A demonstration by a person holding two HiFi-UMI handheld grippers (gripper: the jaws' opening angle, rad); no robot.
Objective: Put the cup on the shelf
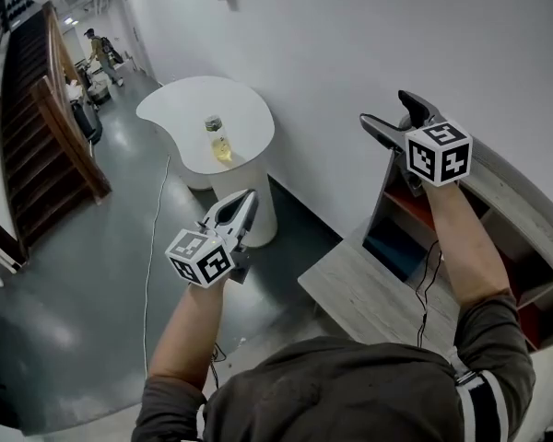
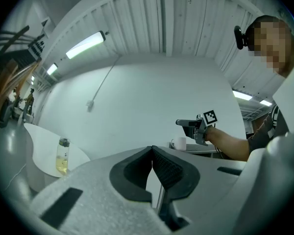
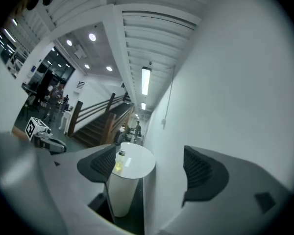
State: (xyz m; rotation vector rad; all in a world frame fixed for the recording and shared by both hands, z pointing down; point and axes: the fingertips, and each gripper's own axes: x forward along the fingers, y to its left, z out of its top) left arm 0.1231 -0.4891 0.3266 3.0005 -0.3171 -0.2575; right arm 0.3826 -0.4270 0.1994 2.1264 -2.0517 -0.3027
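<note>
A white cup point(image 2: 179, 143) stands on the top of the grey wooden shelf point(image 2: 201, 149), seen only in the left gripper view, just below my right gripper point(image 2: 186, 124). In the head view the shelf point(image 1: 511, 201) is at the right, with red and blue compartments, and the cup is hidden. My right gripper point(image 1: 384, 107) hangs over the shelf's left end, open, with nothing between its pads point(image 3: 201, 168). My left gripper point(image 1: 249, 199) is held out over the floor at the centre left, shut and empty, its pads point(image 2: 162, 168) touching.
A white rounded table point(image 1: 180, 109) against the wall carries a bottle of yellow liquid point(image 1: 219, 139). A low grey platform point(image 1: 369, 293) lies beside the shelf. A wooden staircase point(image 1: 37, 127) rises at the left. A cable point(image 1: 152, 247) runs across the floor. A person point(image 1: 100, 52) stands far down the corridor.
</note>
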